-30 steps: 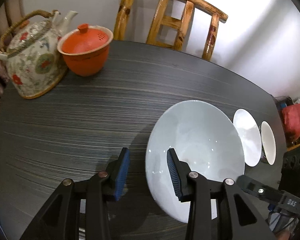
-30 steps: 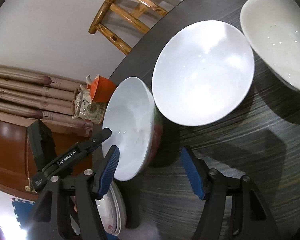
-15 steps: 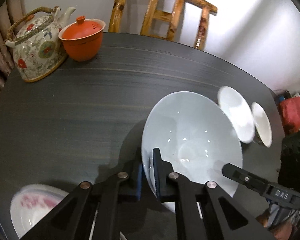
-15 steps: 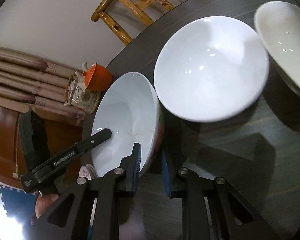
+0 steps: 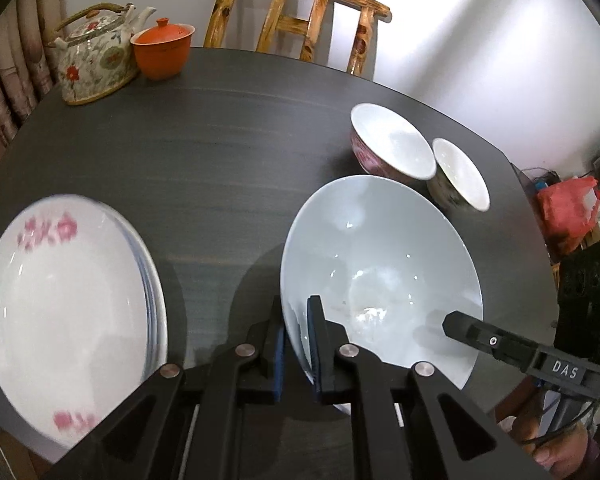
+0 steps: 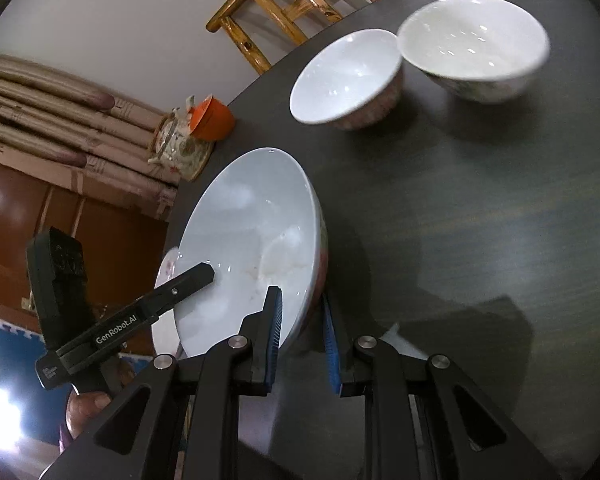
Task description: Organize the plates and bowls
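A large white bowl (image 5: 380, 264) is held above the dark table by both grippers. My left gripper (image 5: 297, 354) is shut on its near rim. My right gripper (image 6: 302, 338) is shut on the opposite rim of the same bowl (image 6: 248, 248). Two smaller white bowls with patterned outsides stand side by side on the table: one (image 5: 392, 146) nearer the middle, one (image 5: 460, 174) to its right. They also show in the right wrist view, the first bowl (image 6: 346, 74) and the second bowl (image 6: 474, 56). A stack of white plates with pink flowers (image 5: 66, 308) lies at the left.
A flowered teapot (image 5: 94, 62) and an orange lidded cup (image 5: 163, 53) stand at the table's far left corner. A wooden chair (image 5: 300, 12) stands behind the dark table (image 5: 220, 140). A red bag (image 5: 566, 208) lies beyond the right edge.
Both grippers have closed on the large bowl's rim and lifted it up and back. The two small bowls look farther off, and the plate stack has come into the left wrist view.
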Demonstrator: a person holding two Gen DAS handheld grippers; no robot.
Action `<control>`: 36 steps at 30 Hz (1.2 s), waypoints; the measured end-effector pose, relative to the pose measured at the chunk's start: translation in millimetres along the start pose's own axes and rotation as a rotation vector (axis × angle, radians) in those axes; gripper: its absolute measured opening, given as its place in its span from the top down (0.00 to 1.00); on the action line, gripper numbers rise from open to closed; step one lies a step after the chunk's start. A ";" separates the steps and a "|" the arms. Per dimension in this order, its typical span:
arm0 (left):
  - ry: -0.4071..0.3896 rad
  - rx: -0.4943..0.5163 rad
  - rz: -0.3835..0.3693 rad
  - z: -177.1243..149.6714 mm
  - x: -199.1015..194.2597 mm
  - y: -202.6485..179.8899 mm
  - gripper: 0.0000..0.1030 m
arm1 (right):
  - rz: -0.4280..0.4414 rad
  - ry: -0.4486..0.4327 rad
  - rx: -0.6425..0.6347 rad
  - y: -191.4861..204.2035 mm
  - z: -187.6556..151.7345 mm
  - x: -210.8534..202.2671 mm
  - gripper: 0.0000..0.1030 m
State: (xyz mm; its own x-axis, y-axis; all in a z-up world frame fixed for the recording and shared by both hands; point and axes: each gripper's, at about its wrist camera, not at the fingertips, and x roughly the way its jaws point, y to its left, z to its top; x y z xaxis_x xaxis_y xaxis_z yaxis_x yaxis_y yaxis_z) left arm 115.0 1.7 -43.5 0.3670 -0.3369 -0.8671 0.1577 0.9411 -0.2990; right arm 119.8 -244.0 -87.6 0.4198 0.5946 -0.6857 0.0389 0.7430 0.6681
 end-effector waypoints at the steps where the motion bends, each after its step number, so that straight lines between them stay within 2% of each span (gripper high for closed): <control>1: 0.000 -0.002 0.000 -4.6 -1.2 -1.5 0.90 | -0.004 -0.001 -0.006 -0.3 -5.3 -4.1 0.81; 8: -0.003 -0.013 0.011 -35.1 -8.9 -0.2 0.90 | -0.001 0.013 -0.019 -2.3 -32.4 -16.8 0.81; 14: 0.001 -0.017 0.021 -47.5 -7.6 3.7 0.89 | -0.010 0.019 -0.043 1.5 -46.5 -15.5 0.81; 25: -0.002 -0.013 0.016 -50.8 1.3 3.0 0.89 | -0.038 0.015 -0.066 1.3 -51.4 -13.5 0.81; 36: -0.028 0.026 0.045 -54.0 4.1 -4.4 0.88 | -0.037 0.010 -0.056 -11.5 -52.3 -11.7 0.81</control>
State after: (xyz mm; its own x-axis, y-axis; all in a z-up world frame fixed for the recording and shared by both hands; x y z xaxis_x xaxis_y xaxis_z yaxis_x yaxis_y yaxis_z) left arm 66.3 -2.3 -67.2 0.3993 -0.2953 -0.8679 0.1646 0.9544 -0.2490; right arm 67.0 -243.4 -102.3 0.4101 0.5696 -0.7123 0.0033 0.7801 0.6256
